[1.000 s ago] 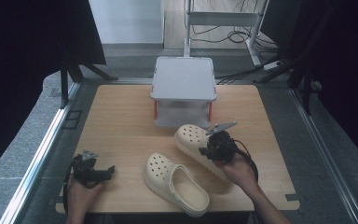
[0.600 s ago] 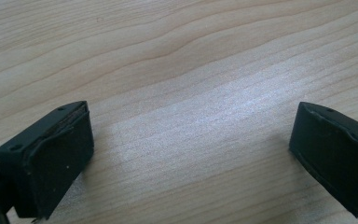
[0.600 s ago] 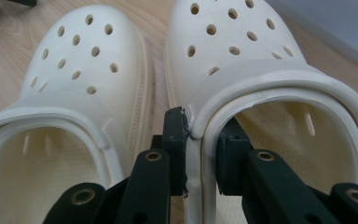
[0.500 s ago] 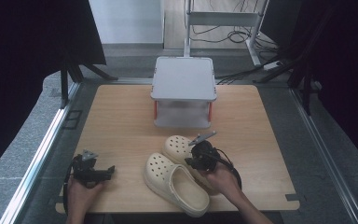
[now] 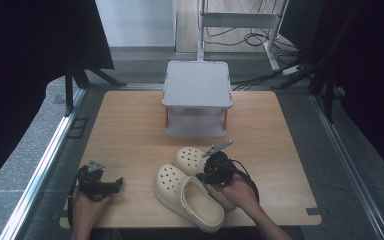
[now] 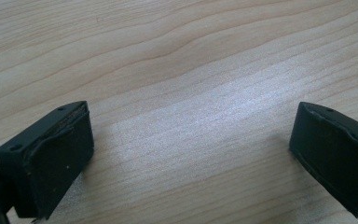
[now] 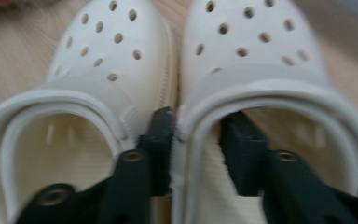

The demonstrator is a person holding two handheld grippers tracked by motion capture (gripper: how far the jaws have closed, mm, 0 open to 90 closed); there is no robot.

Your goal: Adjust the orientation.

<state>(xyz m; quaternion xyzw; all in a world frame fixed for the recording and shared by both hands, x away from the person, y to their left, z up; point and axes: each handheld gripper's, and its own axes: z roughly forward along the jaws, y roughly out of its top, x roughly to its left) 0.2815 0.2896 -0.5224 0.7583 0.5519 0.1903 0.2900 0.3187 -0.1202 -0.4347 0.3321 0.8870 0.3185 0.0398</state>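
At the table's near edge, the left gripper point(image 5: 100, 181) rests with jaws spread wide, grasping nothing. The right gripper point(image 7: 193, 140) pinches the inner collar wall of the right cream foam clog point(image 7: 261, 60), touching its mate point(image 7: 98, 70) near mid-table. Probably light and springy; that rim is the sensible hold. Beyond stands a grey shoe rack point(image 5: 197, 97).

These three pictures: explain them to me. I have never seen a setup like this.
A person sits at a wooden table, holding hand-operated tongs in each hand. The high view looks down from above. The other two come from cameras riding on the tongs.

The left tongs rest open near the table's corner; their own view shows bare wood between the jaws.

Two cream clogs lie side by side. The right tongs grip the rim of the right clog, one jaw inside its opening, one between it and the left clog. A grey box on red legs stands behind.
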